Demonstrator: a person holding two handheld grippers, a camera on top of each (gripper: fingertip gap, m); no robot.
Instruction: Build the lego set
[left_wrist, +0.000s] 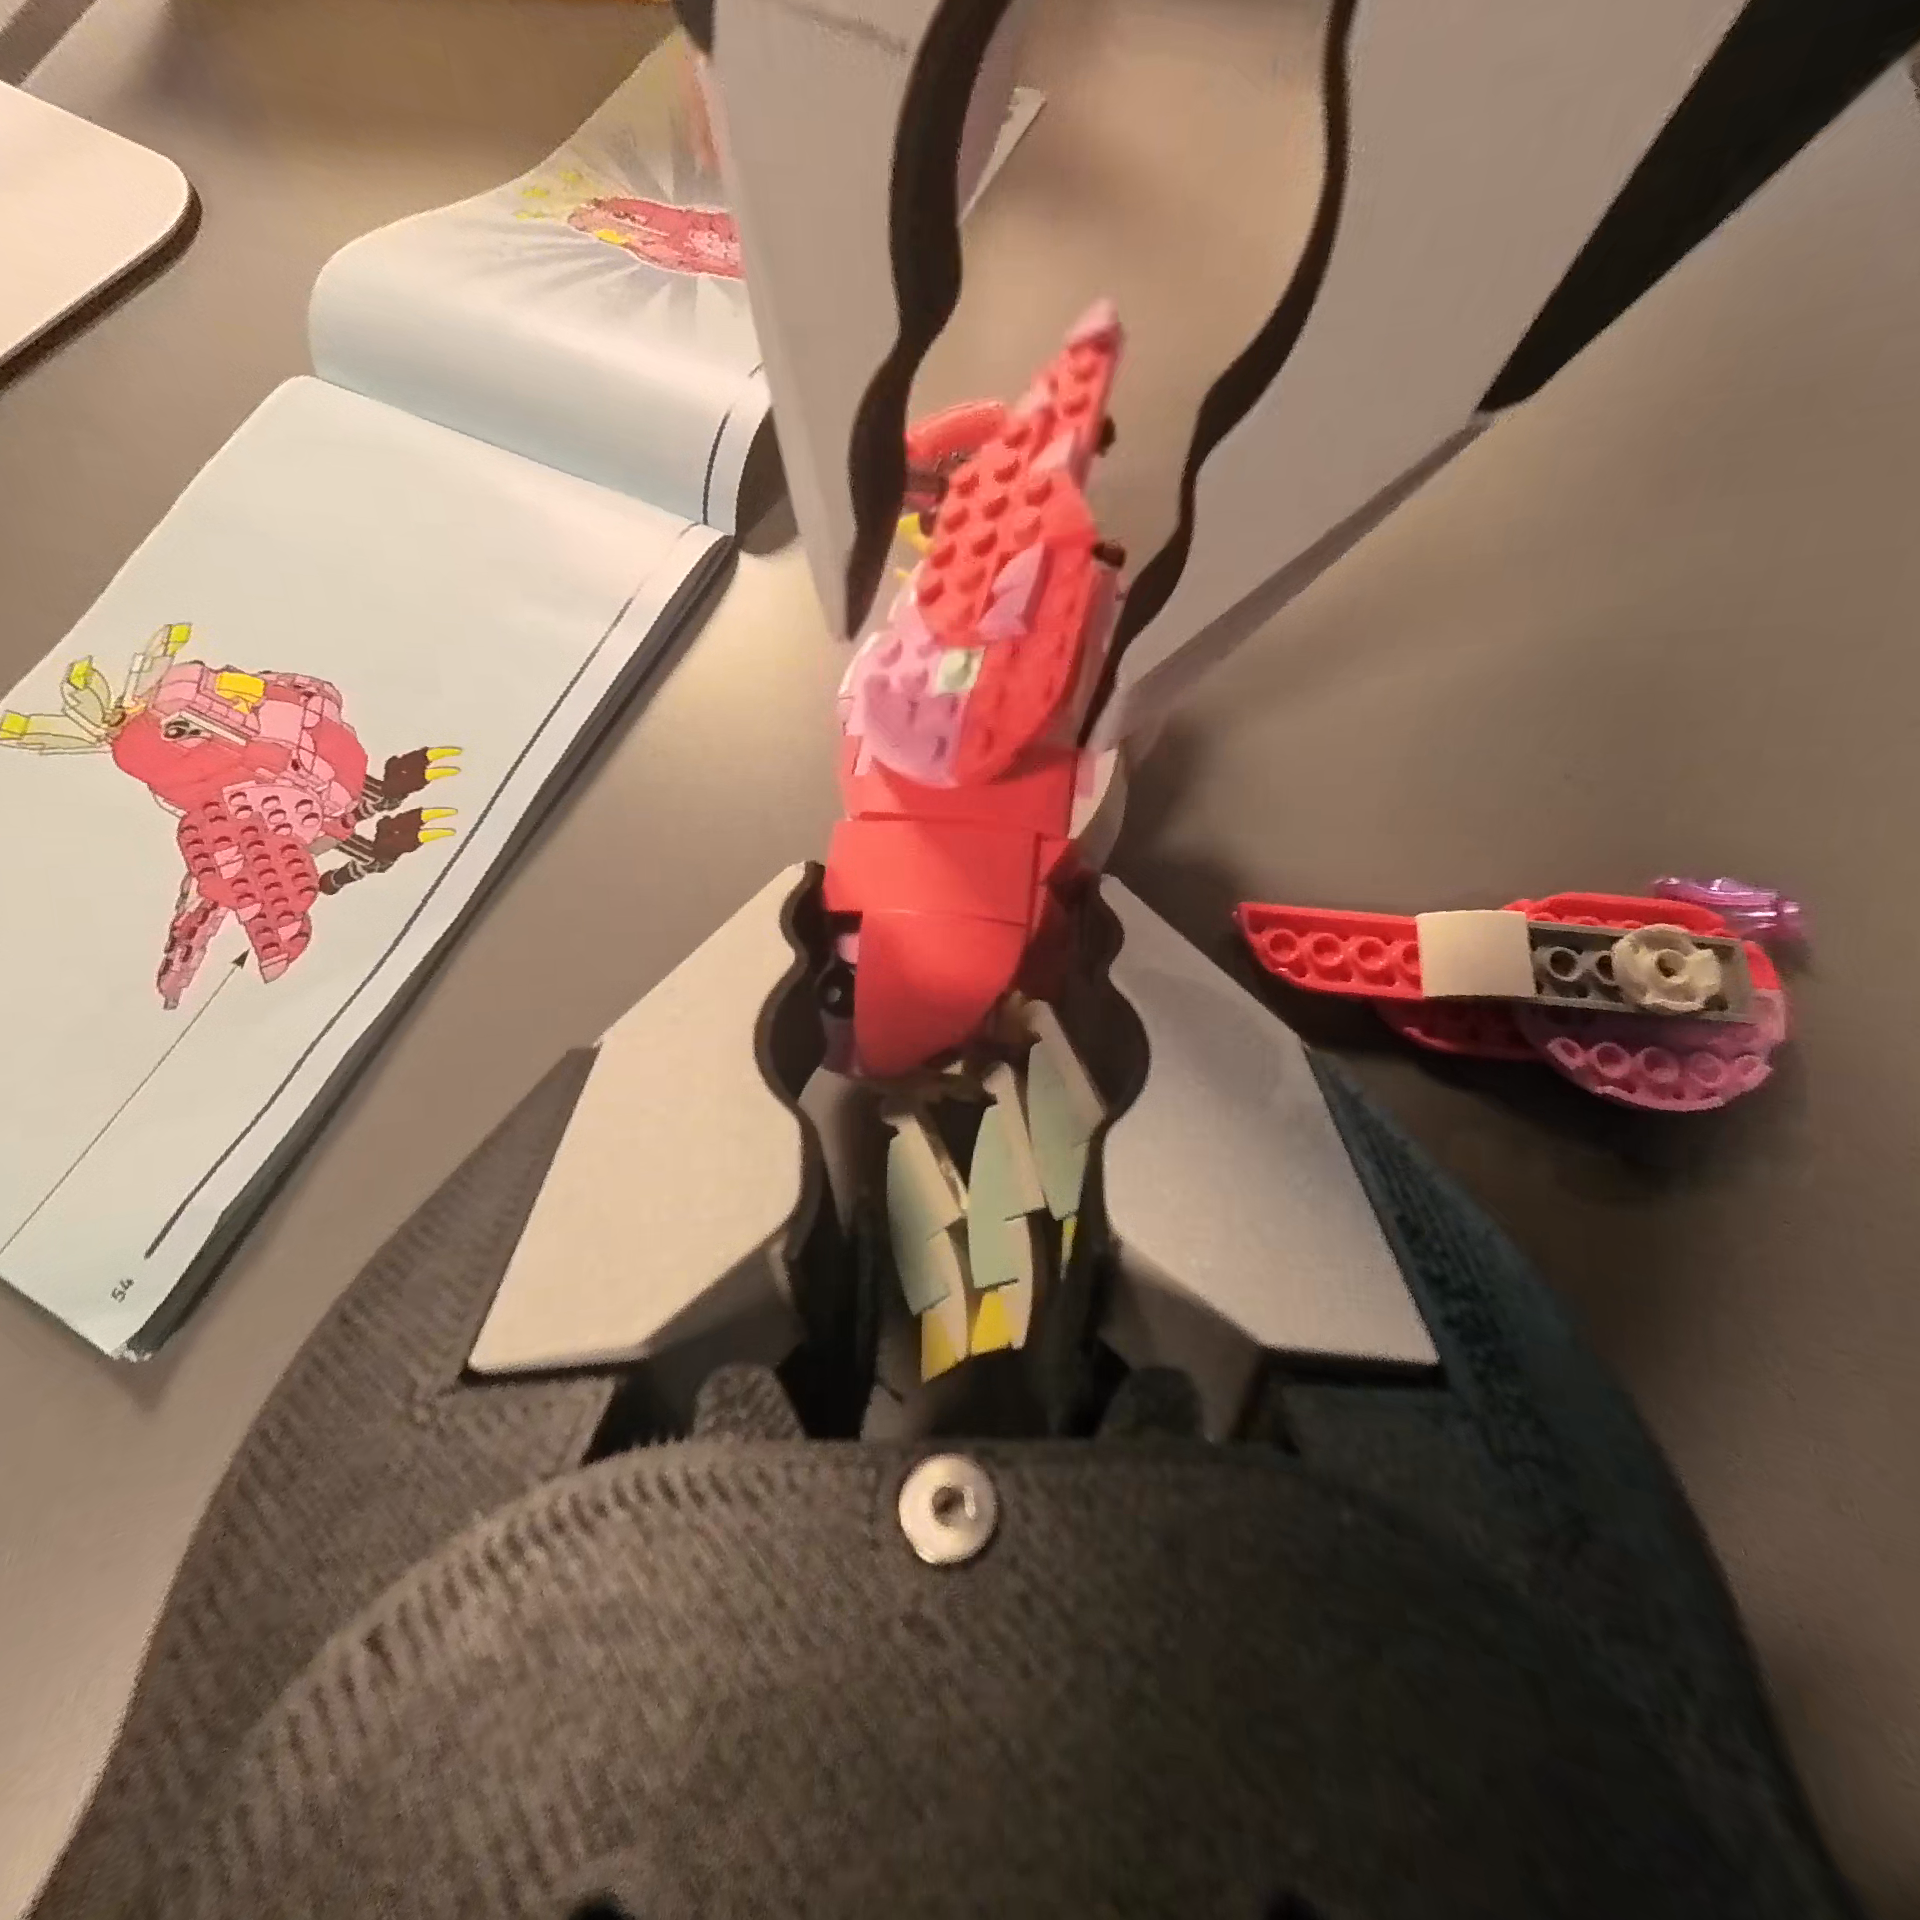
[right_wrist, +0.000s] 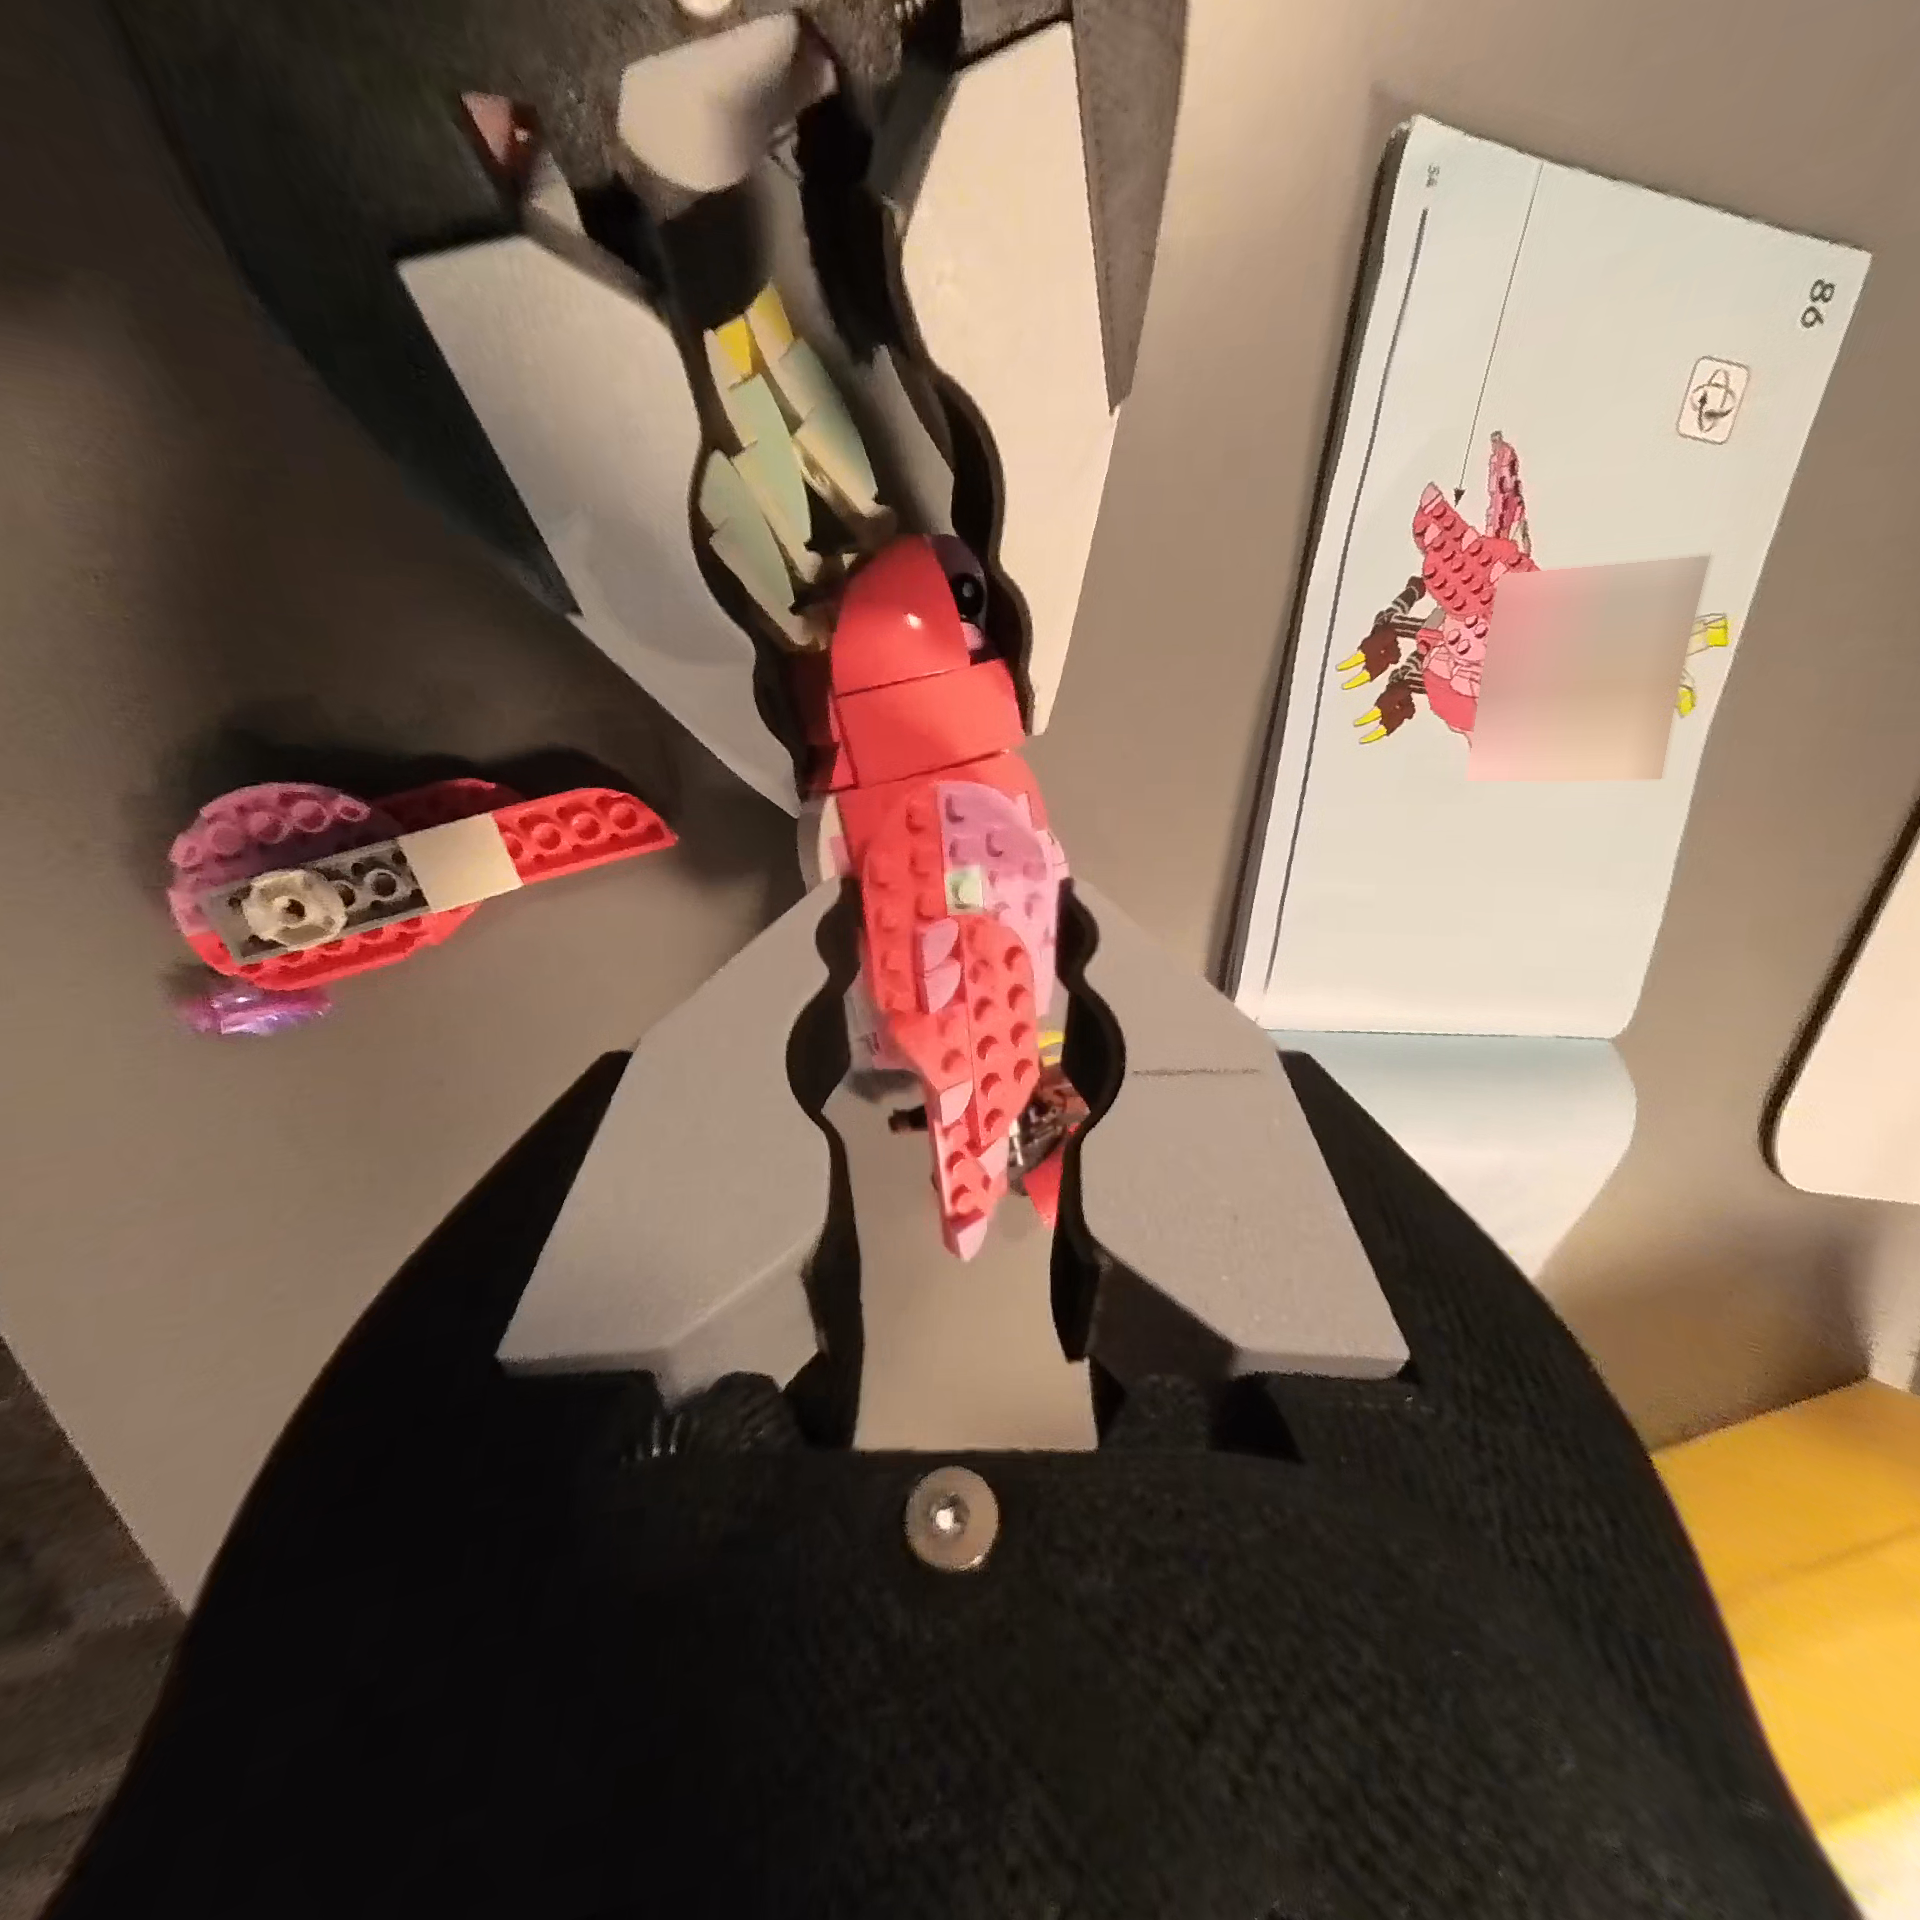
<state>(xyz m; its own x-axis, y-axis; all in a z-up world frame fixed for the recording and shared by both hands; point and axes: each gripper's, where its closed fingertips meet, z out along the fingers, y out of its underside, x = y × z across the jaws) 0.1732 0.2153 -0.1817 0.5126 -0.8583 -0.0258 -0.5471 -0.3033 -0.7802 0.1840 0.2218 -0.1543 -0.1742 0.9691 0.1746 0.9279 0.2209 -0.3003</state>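
The red brick bird (left_wrist: 940, 831) is held at both ends & should be kept steady w/ soft, even squeezing, no twisting. The left gripper (left_wrist: 951, 914) fingers are closed on its head end; the right gripper (right_wrist: 951, 935) fingers are closed on its wing and tail end. A loose wing piece (left_wrist: 1538, 977) lies on the table (left_wrist: 1558, 623), right of the left fingers; an open booklet (left_wrist: 312, 831) lies to their left.

coral-red and lilac brick bird (right_wrist: 935, 883), pale green and yellow crest (left_wrist: 987, 1226), pale blue booklet (left_wrist: 343, 831), grey table (left_wrist: 1558, 623)
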